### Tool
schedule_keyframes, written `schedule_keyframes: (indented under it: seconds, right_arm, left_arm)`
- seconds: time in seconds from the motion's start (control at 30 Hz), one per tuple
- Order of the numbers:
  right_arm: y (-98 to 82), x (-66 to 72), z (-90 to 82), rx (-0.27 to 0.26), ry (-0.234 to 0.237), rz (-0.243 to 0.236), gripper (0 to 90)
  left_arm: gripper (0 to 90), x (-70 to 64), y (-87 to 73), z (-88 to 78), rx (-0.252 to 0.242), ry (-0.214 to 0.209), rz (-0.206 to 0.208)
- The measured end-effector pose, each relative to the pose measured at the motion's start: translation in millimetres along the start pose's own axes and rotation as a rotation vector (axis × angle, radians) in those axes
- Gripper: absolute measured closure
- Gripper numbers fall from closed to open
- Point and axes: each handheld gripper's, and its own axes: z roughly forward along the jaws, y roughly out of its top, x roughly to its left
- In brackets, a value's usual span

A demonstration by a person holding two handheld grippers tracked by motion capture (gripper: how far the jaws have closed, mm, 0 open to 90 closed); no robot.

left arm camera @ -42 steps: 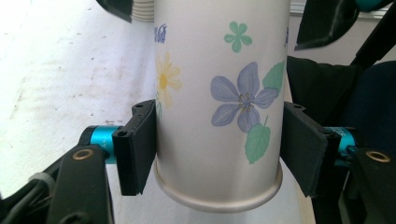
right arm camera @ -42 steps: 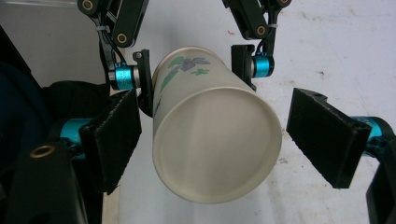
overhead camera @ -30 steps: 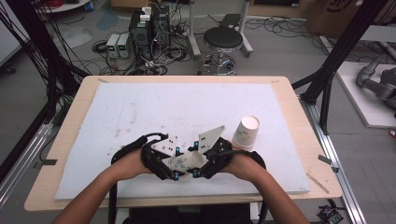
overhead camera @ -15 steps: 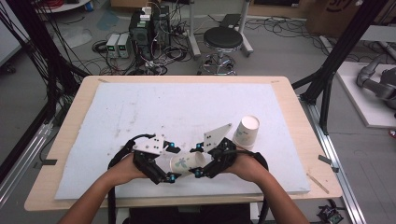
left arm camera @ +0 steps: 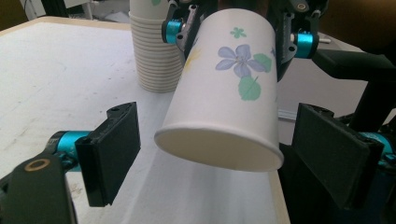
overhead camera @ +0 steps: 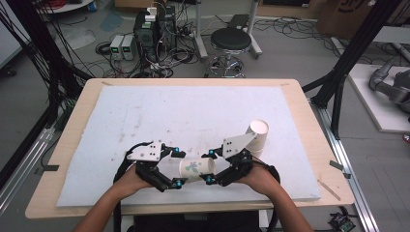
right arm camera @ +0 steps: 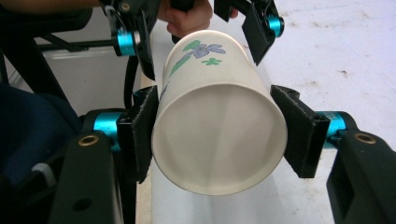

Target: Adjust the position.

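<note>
Handover of one flowered paper cup [overhead camera: 196, 169] looks to be the step in hand. That cup lies on its side in front of the cup stack [overhead camera: 256, 136], pinched across its base end by the right gripper [right arm camera: 217, 135]. Spread jaws of the left gripper [left arm camera: 219, 158] flank its rim without touching. Whether the cup clears the white mat [overhead camera: 145, 116] is hard to tell. Next, the left gripper probably backs away while the right carries the cup.

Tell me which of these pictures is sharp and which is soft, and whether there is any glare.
High view: soft and grainy, even light, the flower-printed white paper cup small. Left gripper view: cup print crisp, the near black jaws blurred, the stack of white paper cups slightly soft. Right gripper view: cup rim sharp, table beyond bright, no hard glare.
</note>
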Motion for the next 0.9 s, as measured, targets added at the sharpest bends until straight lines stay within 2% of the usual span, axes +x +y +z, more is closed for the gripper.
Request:
schedule_keyframes:
  seconds: [0.27, 0.67, 0.9]
  right_arm:
    - [-2.6, 0.1, -3.6, -0.036, 0.005, 0.016, 36.4]
    - [-1.8, -0.7, -6.8, -0.098, 0.019, 0.042, 36.4]
    - [-3.2, -1.8, -6.9, -0.134, 0.036, 0.072, 36.4]
  left_arm:
    - [15.5, -1.6, -0.1, 7.1, -0.019, -0.005, 0.022]
    - [16.4, -1.8, -0.8, 5.6, -0.066, -0.011, 0.019]
    - [23.8, -1.0, -0.3, 2.8, -0.098, -0.023, 0.022]
